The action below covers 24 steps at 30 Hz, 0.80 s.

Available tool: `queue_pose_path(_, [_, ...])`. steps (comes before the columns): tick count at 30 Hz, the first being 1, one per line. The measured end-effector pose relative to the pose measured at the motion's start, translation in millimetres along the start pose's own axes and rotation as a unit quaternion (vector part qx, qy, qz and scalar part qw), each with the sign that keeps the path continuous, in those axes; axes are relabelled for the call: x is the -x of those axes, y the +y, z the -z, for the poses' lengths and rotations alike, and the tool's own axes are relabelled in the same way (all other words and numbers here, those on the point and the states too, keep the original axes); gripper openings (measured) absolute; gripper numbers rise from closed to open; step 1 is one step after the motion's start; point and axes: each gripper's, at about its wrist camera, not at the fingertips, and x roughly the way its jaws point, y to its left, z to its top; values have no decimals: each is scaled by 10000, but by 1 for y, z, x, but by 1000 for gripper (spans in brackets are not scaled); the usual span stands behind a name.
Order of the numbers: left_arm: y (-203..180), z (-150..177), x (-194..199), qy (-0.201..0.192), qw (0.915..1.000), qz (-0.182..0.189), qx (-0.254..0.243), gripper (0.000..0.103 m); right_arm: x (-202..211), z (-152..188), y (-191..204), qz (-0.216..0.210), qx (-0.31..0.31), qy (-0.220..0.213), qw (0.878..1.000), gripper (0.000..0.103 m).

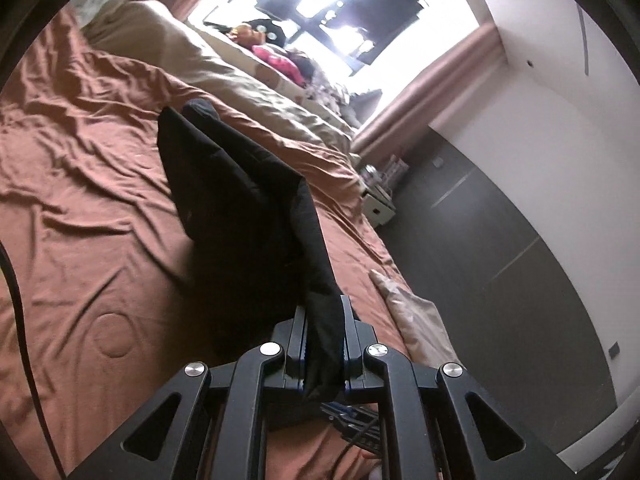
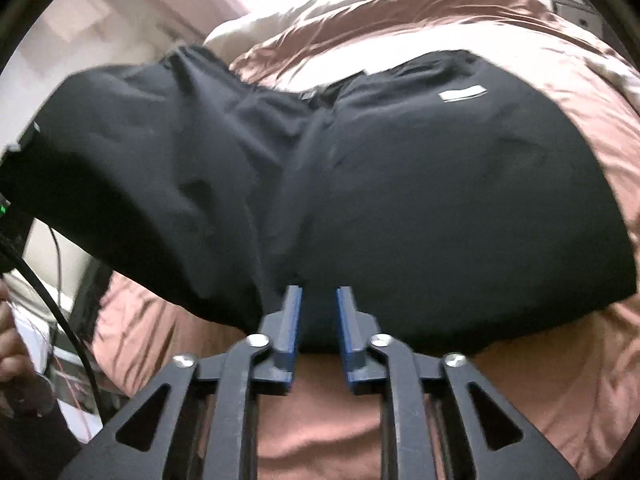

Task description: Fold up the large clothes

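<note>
A large black garment lies on the rust-brown bedspread; a small white label shows near its far edge. My left gripper is shut on a bunched edge of the garment and holds that part lifted off the bed, so the cloth hangs in a raised fold. In the right wrist view that lifted part drapes at the left. My right gripper has its blue fingers on either side of the garment's near edge, jaws close together with black cloth in the gap.
The bed carries a beige duvet and pillows by a bright window. A bedside stand and dark wardrobe doors are on the right. A black cable and a hand are at the left.
</note>
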Motion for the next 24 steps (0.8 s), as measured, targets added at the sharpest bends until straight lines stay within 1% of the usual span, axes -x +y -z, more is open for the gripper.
queue_pose_path(1, [-6, 0, -6, 39, 10000, 14, -50, 12, 10, 0, -9, -24, -92, -122, 9999, 71])
queue_pose_path(2, [-13, 0, -13, 87, 9999, 28, -114, 12, 17, 5, -12, -30, -146, -208, 9997, 76])
queue_pose_path(3, [-20, 0, -20, 139, 9997, 44, -184, 12, 27, 5, -22, -47, -242, -366, 9990, 76])
queue_pose_path(4, [-25, 3, -23, 170, 9996, 57, -229, 12, 34, 6, -29, -67, -311, -429, 9986, 76])
queue_pose_path(10, [-62, 12, -63, 465, 9977, 163, -464, 12, 71, 28, -68, -129, -788, -721, 9942, 76])
queue_pose_path(13, [-77, 18, -92, 696, 9960, 185, -532, 12, 90, 37, -85, -159, -994, -823, 9915, 76])
queue_pose_path(17, [-93, 29, -147, 1144, 9906, 84, -740, 12, 119, 57, -103, -109, -1204, -963, 9880, 76])
queue_pose_path(18, [-96, 30, -155, 1214, 9896, 77, -762, 12, 122, 59, -109, -87, -1243, -984, 9873, 76])
queue_pose_path(20, [-100, 41, -180, 1461, 9858, 35, -823, 12, 133, 66, -114, -40, -1319, -1022, 9860, 76])
queue_pose_path(24, [-101, 56, -210, 1763, 9808, -33, -834, 12, 151, 79, -133, 182, -1528, -1118, 9817, 76])
